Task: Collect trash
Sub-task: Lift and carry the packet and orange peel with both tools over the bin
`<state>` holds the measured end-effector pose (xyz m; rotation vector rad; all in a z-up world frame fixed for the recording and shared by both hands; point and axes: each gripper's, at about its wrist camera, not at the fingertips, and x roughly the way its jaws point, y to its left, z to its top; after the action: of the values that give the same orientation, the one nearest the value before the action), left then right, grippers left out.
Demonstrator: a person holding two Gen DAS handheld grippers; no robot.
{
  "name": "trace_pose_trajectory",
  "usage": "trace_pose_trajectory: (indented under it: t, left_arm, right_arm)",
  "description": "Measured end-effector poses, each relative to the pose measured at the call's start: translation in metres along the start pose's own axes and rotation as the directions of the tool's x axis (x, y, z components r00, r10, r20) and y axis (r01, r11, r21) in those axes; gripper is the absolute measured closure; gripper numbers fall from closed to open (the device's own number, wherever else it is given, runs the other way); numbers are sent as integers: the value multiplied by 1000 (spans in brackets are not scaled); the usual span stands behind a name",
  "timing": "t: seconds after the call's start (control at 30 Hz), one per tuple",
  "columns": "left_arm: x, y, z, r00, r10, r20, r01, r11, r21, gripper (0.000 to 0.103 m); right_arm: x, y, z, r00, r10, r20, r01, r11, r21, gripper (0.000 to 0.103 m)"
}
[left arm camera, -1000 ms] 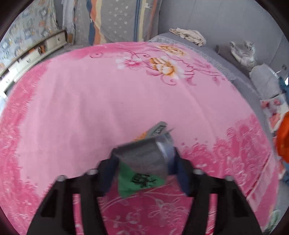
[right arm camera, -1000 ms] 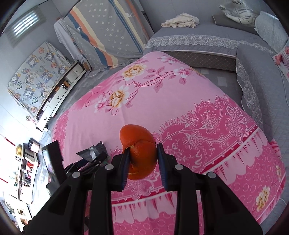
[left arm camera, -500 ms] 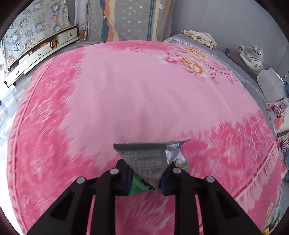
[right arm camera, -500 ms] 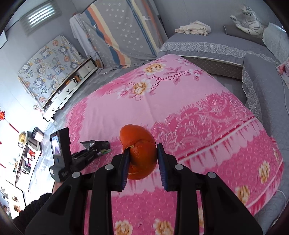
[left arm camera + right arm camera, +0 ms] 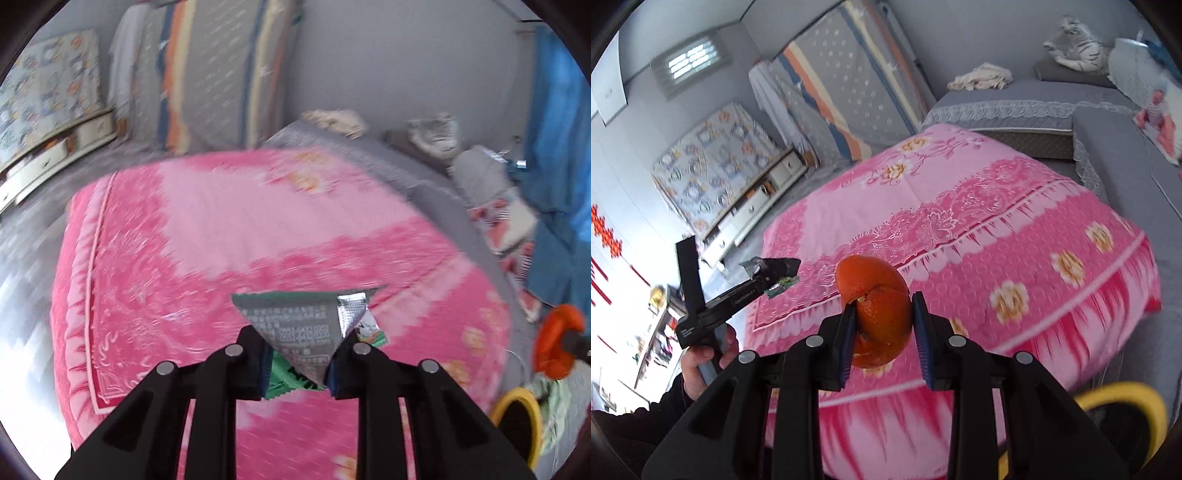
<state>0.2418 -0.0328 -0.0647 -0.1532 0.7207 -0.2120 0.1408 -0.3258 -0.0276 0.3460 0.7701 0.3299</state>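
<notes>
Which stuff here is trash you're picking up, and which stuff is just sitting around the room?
Part of the job:
- snack wrapper, held in the left gripper
- orange peel, held in the right gripper
- yellow-rimmed bin, probably for the trash

Just lying about:
- pink blanket
- toy tiger
- crumpled cloth

Grey walls [image 5: 979,33], pink-covered bed [image 5: 960,206]

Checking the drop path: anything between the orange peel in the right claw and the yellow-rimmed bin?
Nothing visible. The right claw is shut on the orange peel, held in the air off the edge of the pink bedspread. The yellow-rimmed bin sits low to its right, mostly cut off by the frame; the space between looks open.
</notes>
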Motion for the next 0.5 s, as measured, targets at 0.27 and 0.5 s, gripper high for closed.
trace_pose_trajectory:
  t: [0.27,0.5]
  left_arm:
    - [-64,-87,-12,980,-163,112,142,974,177,82]
    - [-92,-157,-37,958,-264,115,213,918,334,82]
  right_arm:
    - [-77,-12,-39,985,-55,165,46,997,62,76]
    - [-127,-47,-69,941,-186,282,142,975,169,76]
